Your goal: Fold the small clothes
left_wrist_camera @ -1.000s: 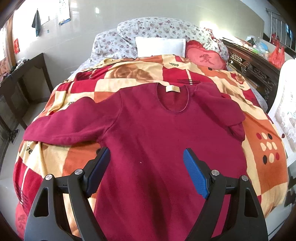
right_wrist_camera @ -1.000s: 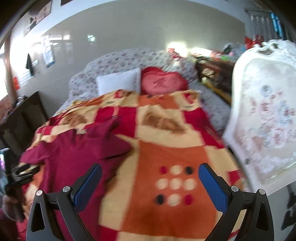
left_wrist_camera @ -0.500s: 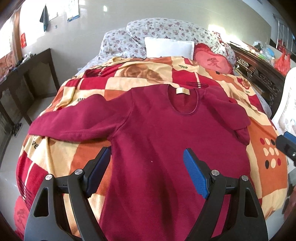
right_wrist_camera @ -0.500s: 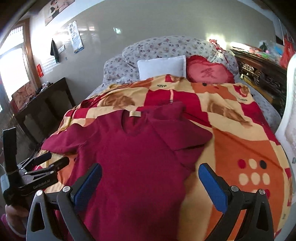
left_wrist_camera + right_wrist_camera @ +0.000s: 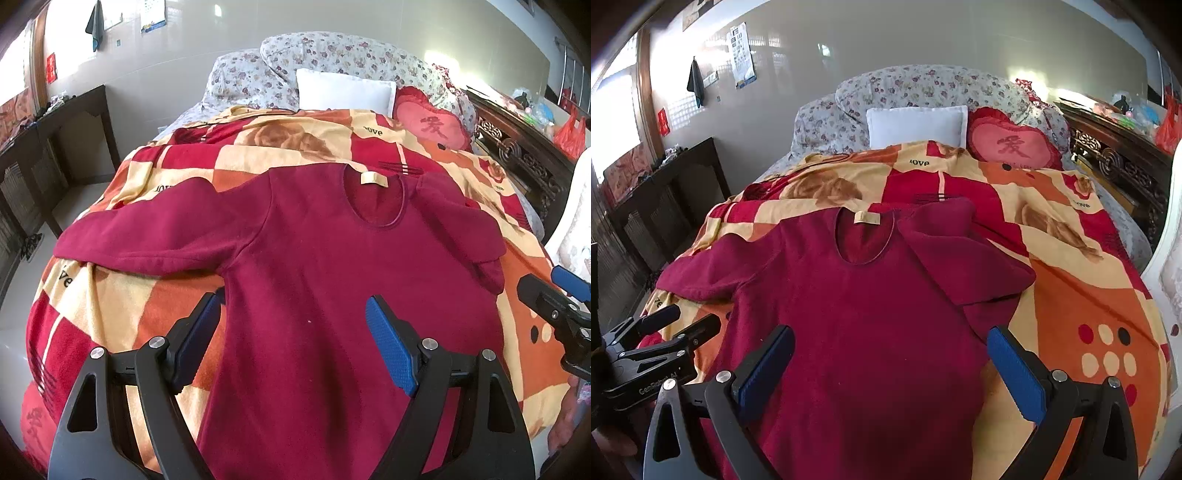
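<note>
A dark red long-sleeved top (image 5: 325, 266) (image 5: 864, 317) lies face up on the checked blanket (image 5: 122, 321) (image 5: 1082, 295), neck with a cream label (image 5: 373, 180) toward the pillows. Its left sleeve (image 5: 147, 236) stretches out flat. The right sleeve (image 5: 975, 266) is folded back over the shoulder. My left gripper (image 5: 293, 341) hovers open over the lower body of the top, holding nothing. My right gripper (image 5: 892, 369) is open too, above the hem on the right side. Each gripper shows at the edge of the other's view.
A white pillow (image 5: 916, 123), a red heart cushion (image 5: 1012, 146) and floral bedding (image 5: 332, 59) lie at the head of the bed. A dark carved wooden frame (image 5: 1115, 162) runs along the right, a white chair (image 5: 1171, 266) beside it. A dark table (image 5: 55, 147) stands left.
The right gripper swung left from over the blanket's right edge to over the top. The left gripper drew back a little, so more of the top and bed shows.
</note>
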`<state>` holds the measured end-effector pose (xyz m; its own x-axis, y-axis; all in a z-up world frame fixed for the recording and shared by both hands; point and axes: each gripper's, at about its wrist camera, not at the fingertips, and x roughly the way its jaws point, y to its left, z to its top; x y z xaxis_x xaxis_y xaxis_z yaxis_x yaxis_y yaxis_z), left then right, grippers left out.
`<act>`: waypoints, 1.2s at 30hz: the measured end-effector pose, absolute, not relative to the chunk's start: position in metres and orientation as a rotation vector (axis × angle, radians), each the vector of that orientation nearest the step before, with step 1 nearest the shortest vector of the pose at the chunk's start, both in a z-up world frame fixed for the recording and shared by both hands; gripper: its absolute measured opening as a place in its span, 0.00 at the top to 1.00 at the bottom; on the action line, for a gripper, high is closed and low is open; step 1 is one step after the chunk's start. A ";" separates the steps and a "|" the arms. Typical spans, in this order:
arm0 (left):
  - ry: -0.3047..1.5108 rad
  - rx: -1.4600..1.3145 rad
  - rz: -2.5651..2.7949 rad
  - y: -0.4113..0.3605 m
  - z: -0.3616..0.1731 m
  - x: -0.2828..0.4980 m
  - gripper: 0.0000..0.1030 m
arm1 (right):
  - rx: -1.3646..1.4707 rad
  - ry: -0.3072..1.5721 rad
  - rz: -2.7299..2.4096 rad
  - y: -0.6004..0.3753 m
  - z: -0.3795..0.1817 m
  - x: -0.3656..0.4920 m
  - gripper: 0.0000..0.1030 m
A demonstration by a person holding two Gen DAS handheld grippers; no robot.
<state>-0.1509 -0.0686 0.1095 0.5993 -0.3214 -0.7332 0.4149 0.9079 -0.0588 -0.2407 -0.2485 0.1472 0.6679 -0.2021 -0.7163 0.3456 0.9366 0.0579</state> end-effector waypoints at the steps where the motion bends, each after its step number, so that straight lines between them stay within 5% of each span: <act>1: 0.826 0.121 -0.429 -0.069 0.109 -0.151 0.21 | 0.201 0.787 -0.310 -0.249 0.146 -0.240 0.00; 36: 0.871 0.112 -0.423 -0.069 0.094 -0.144 0.21 | 0.243 0.839 -0.335 -0.250 0.120 -0.219 0.00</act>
<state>-0.1436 -0.0692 0.0944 0.5669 -0.3137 -0.7617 0.4039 0.9117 -0.0749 -0.2195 -0.2500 0.1203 0.6206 -0.1933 -0.7599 0.3825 0.9206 0.0781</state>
